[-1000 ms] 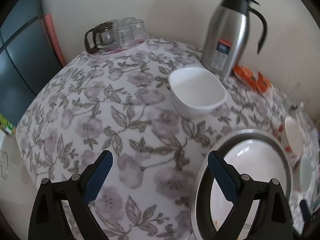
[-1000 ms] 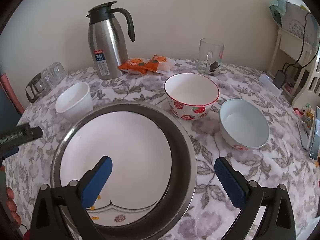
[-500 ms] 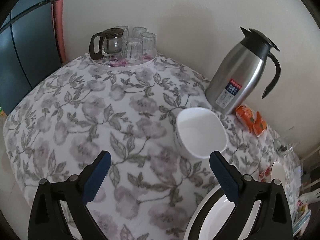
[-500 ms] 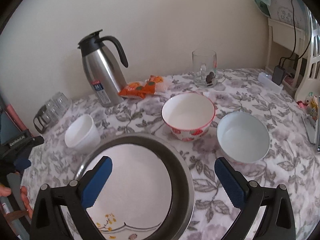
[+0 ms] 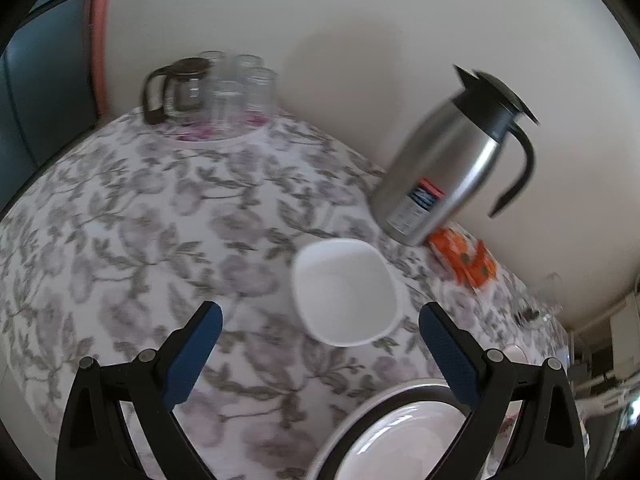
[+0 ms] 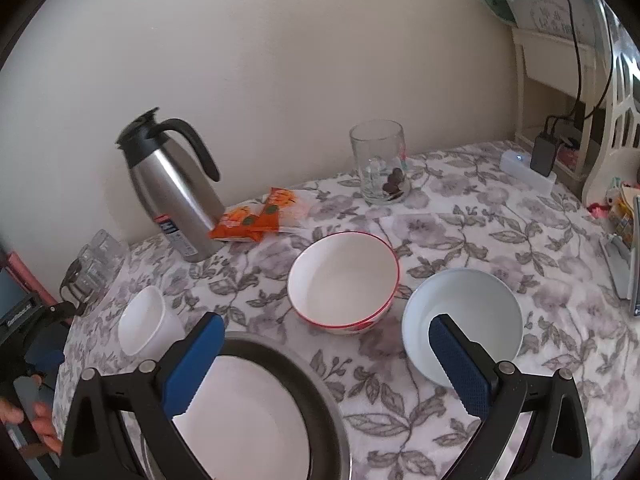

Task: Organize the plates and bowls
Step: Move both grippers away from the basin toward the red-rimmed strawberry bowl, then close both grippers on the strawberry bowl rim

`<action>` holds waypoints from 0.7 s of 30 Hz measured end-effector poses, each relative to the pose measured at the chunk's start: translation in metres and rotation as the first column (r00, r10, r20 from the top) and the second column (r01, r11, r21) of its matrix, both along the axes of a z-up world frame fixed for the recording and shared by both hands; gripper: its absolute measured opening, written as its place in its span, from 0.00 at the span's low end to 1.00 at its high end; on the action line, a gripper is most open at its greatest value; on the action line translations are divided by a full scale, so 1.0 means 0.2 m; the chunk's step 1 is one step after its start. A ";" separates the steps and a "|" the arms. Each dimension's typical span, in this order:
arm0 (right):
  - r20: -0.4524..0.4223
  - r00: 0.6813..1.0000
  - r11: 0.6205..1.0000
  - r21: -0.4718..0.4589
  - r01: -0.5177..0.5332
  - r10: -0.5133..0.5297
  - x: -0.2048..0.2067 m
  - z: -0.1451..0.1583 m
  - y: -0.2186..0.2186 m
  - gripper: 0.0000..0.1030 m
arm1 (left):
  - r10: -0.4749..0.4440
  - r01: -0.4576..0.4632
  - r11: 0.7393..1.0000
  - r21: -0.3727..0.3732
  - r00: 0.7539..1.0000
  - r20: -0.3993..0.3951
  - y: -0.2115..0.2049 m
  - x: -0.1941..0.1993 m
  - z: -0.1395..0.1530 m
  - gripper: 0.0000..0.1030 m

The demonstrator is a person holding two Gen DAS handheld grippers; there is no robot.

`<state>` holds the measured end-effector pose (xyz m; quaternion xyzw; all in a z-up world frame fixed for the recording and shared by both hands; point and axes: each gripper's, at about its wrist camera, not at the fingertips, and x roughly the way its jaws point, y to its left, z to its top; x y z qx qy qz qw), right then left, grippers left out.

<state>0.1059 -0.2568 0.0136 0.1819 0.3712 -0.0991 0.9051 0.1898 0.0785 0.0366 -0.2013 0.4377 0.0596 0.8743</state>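
A small white square bowl (image 5: 346,290) sits on the floral tablecloth; it also shows in the right wrist view (image 6: 146,320). My left gripper (image 5: 320,354) is open, above the table, with the bowl just beyond its fingertips. A white plate (image 6: 248,420) lies inside a dark metal-rimmed plate (image 6: 316,400), also in the left wrist view (image 5: 400,440). A red-rimmed strawberry bowl (image 6: 344,280) and a pale blue bowl (image 6: 468,316) stand to the right. My right gripper (image 6: 326,360) is open and empty above the plate's far edge.
A steel thermos jug (image 6: 172,192) stands by the wall, with orange snack packets (image 6: 256,220) beside it. A glass mug (image 6: 378,164) is at the back. A glass carafe and tumblers (image 5: 208,88) stand on a tray at the far left corner. A charger box (image 6: 528,168) lies at the right.
Both grippers have risen and drawn back. The left view has tilted, and the white square bowl now sits between its fingertips. The right view shows more of the table.
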 end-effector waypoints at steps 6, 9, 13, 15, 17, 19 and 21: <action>0.024 1.000 1.000 -0.007 -0.007 0.007 0.06 0.01 -0.05 1.00 | -0.118 0.118 0.993 0.013 0.993 -0.006 -0.22 0.04 -0.03 0.96; 0.023 1.000 0.999 -0.044 -0.020 0.021 0.09 0.01 -0.07 1.00 | -0.176 0.176 0.984 0.024 0.984 -0.009 -0.33 0.05 -0.04 0.96; 0.024 0.999 0.999 -0.034 -0.042 0.043 0.13 -0.01 -0.13 1.00 | -0.234 0.234 0.971 0.036 0.972 -0.021 -0.45 0.06 -0.06 0.96; 0.004 0.999 0.998 -0.044 -0.042 0.042 0.15 -0.03 -0.16 1.00 | -0.271 0.272 0.961 0.040 0.962 -0.031 -0.52 0.09 -0.07 0.96; -0.014 0.999 0.998 -0.045 -0.034 0.034 0.17 -0.05 -0.20 1.00 | -0.302 0.304 0.952 0.042 0.952 -0.050 -0.60 0.12 -0.08 0.96; -0.026 0.999 0.999 -0.026 -0.028 0.027 0.20 -0.07 -0.26 1.00 | -0.328 0.329 0.944 0.012 0.943 -0.063 -0.66 0.16 -0.08 0.96; -0.036 0.999 0.999 -0.025 -0.022 0.021 0.22 -0.08 -0.30 0.98 | -0.347 0.347 0.938 -0.020 0.935 -0.077 -0.73 0.21 -0.09 0.95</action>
